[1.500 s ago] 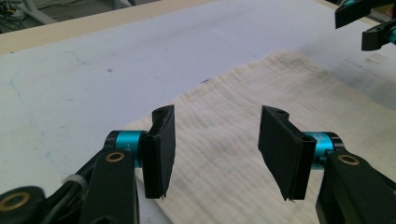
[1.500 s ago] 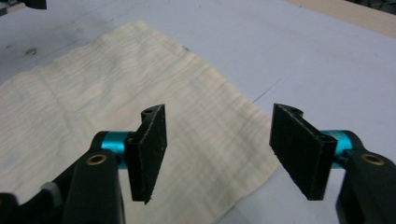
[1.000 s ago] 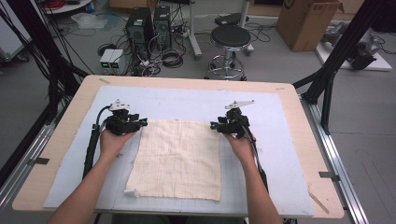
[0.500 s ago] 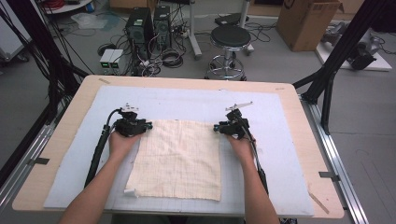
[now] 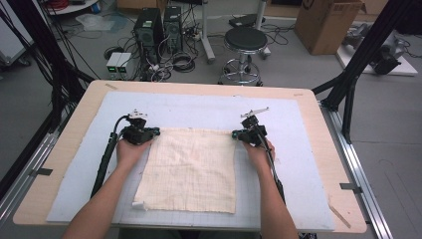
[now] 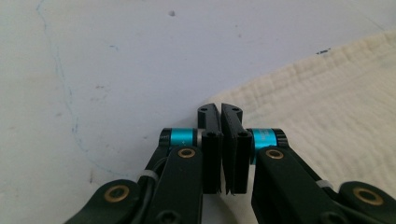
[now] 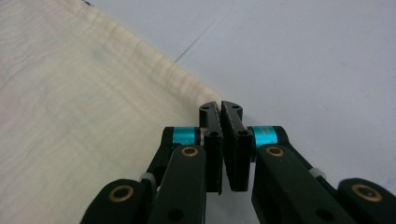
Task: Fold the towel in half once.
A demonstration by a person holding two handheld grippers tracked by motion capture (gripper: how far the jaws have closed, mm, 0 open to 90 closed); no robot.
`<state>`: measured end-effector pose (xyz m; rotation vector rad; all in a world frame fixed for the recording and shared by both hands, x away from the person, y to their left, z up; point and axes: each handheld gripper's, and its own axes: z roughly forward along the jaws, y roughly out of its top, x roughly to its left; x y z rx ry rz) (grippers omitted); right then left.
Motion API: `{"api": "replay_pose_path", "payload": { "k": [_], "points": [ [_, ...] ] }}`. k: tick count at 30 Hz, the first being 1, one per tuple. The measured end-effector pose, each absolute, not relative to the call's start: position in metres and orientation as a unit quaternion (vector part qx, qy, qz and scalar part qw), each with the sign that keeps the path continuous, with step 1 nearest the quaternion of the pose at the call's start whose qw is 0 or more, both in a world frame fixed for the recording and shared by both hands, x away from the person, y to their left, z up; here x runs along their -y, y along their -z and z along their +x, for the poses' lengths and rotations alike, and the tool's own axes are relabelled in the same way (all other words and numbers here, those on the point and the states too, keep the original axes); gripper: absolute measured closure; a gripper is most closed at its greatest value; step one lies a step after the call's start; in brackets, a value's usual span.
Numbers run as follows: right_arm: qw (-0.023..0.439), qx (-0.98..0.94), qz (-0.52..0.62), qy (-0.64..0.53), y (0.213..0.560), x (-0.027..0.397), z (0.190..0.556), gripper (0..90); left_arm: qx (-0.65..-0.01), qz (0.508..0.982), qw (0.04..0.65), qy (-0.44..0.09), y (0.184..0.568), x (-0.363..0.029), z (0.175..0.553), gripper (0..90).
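A lab: computer towers (image 5: 158,30) and tangled cables (image 5: 179,59) on the floor, a stool (image 5: 244,50), cardboard box (image 5: 326,25), black frame struts (image 5: 358,69) around the table (image 5: 199,88).

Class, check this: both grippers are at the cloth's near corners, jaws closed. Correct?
Not quite. The left gripper and right gripper are at the cloth's far corners, as the high view shows. Their jaws are closed, having just been closing.

Even, bright overhead light; soft short shadows under hands on tabletop (image 5: 318,149). No glare. High view slightly soft, floor beyond dimmer. Gripper views: near jaws blurred at bottom edge, cloth (image 6: 327,107) weave sharp, corners mildly stretched.
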<state>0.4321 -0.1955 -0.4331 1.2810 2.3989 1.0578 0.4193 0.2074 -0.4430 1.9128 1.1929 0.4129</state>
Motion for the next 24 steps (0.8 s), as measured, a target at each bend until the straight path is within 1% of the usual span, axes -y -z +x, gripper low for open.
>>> {"api": "replay_pose_path", "payload": {
  "k": [4,6,10,13,15,18,19,24],
  "points": [
    [0.118,-0.812,0.443,-0.361,0.426,0.199,0.435,87.8,-0.478,0.748,0.432,-0.160,0.438,-0.206,0.422,86.7],
    [0.140,-0.811,0.436,-0.364,0.415,0.199,0.439,87.8,-0.473,0.753,0.428,-0.162,0.432,-0.204,0.425,86.7],
    [0.151,-0.807,0.438,-0.367,0.405,0.200,0.442,87.8,-0.477,0.736,0.450,-0.168,0.418,-0.206,0.430,86.7],
    [0.154,-0.795,0.443,-0.383,0.396,0.203,0.444,87.8,-0.479,0.732,0.455,-0.165,0.412,-0.208,0.433,86.7],
    [0.160,-0.794,0.440,-0.389,0.392,0.203,0.445,87.8,-0.476,0.733,0.455,-0.174,0.409,-0.208,0.433,86.7],
    [0.152,-0.791,0.437,-0.400,0.392,0.202,0.445,87.7,-0.479,0.731,0.455,-0.175,0.408,-0.212,0.432,86.7],
    [0.141,-0.788,0.439,-0.407,0.393,0.201,0.444,87.8,-0.479,0.732,0.452,-0.176,0.407,-0.213,0.432,86.7],
    [0.134,-0.789,0.431,-0.418,0.391,0.197,0.442,87.7,-0.474,0.734,0.451,-0.182,0.402,-0.218,0.428,86.7]
  ]
}}
